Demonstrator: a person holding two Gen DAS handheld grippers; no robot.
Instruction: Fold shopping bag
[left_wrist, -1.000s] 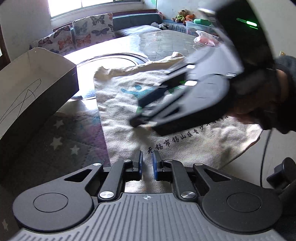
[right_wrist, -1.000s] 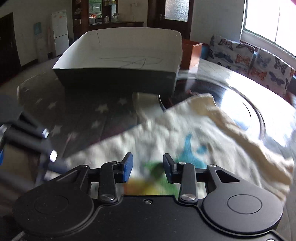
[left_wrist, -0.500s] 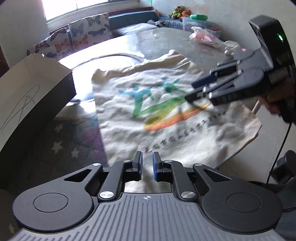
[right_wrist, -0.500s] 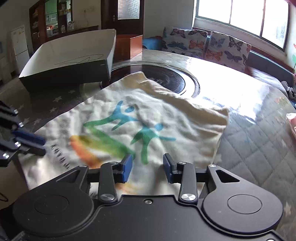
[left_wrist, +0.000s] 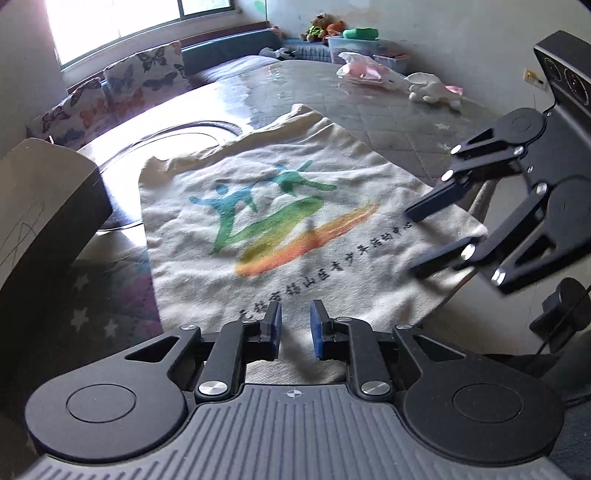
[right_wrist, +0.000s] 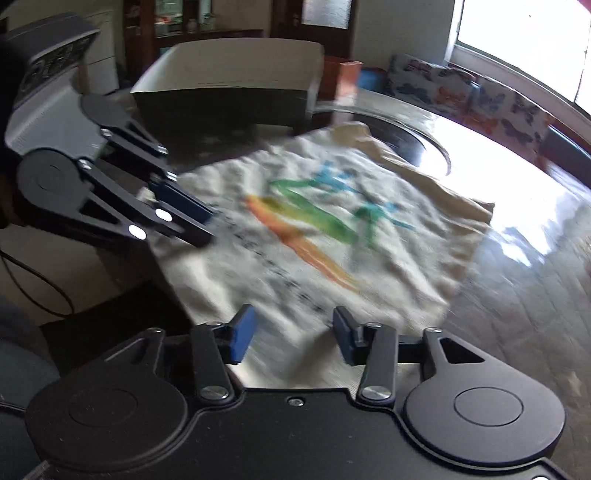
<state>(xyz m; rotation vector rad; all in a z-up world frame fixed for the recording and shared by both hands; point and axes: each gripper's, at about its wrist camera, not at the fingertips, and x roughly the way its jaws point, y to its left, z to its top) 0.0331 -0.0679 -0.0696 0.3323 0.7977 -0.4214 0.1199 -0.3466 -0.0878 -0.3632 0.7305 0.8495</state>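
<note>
The shopping bag (left_wrist: 280, 229) lay flat and unfolded on the bench (left_wrist: 391, 122), printed side up, ahead of both grippers. The risk was limp cloth bunching or sliding off the near edge. The left gripper (left_wrist: 295, 326) stood slightly parted and empty; the right gripper (right_wrist: 291, 334) gaped wider, empty, at the bag's corner.

Daylight is pouring through a window (left_wrist: 122, 26) far left, glaring off the glossy counter (left_wrist: 229, 92). Butterfly-print cushions (left_wrist: 147, 70) are lining a bench beneath it. Stuffed toys (left_wrist: 325, 27) are sitting far right; dark wooden cabinets (right_wrist: 207, 22) are standing beyond.
</note>
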